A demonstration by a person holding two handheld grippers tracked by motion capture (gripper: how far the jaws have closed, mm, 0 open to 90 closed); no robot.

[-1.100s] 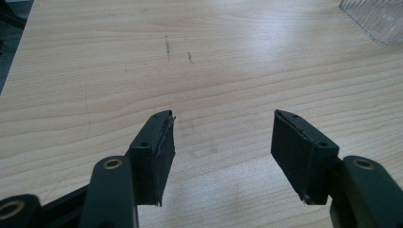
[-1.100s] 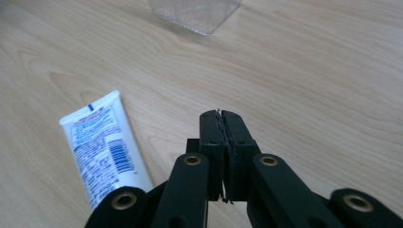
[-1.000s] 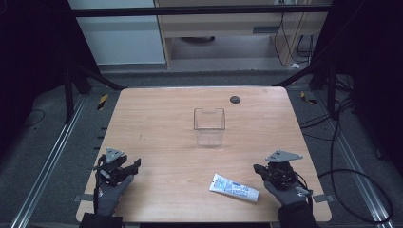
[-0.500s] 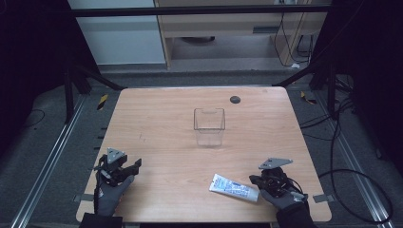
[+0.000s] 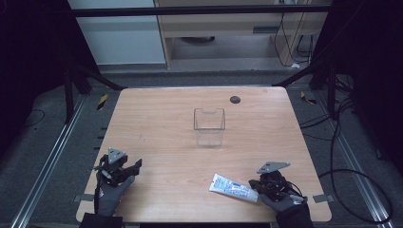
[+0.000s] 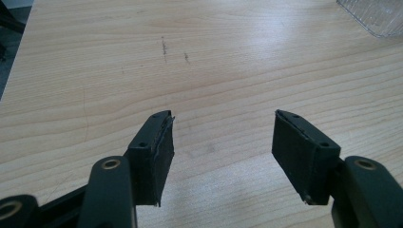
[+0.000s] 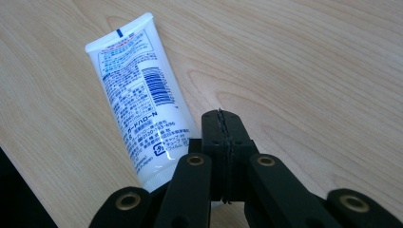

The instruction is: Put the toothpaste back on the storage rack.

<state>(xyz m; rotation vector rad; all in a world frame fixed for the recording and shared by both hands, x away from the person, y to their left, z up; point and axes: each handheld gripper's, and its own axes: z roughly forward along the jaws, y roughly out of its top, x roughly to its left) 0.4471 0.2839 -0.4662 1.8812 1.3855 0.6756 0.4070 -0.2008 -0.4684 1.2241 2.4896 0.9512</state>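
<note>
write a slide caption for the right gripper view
Right tool, jaws pressed shut, beside the cap end of a white tube lying flat on the wooden table.

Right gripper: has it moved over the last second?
Yes. The right gripper has slid left along the table's near edge, away from the right edge, up to the tube's cap end; the tube has stayed put.

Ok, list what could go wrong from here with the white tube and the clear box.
1. The right gripper has its jaws pressed together beside the white printed plastic tube, not around it. Pushing forward like this would likely shove the tube rather than grasp it.
2. The tube lies near the front edge of the light wooden table, so a nudge may slide it off.
3. The clear plastic box looks light and could tip if bumped.
</note>
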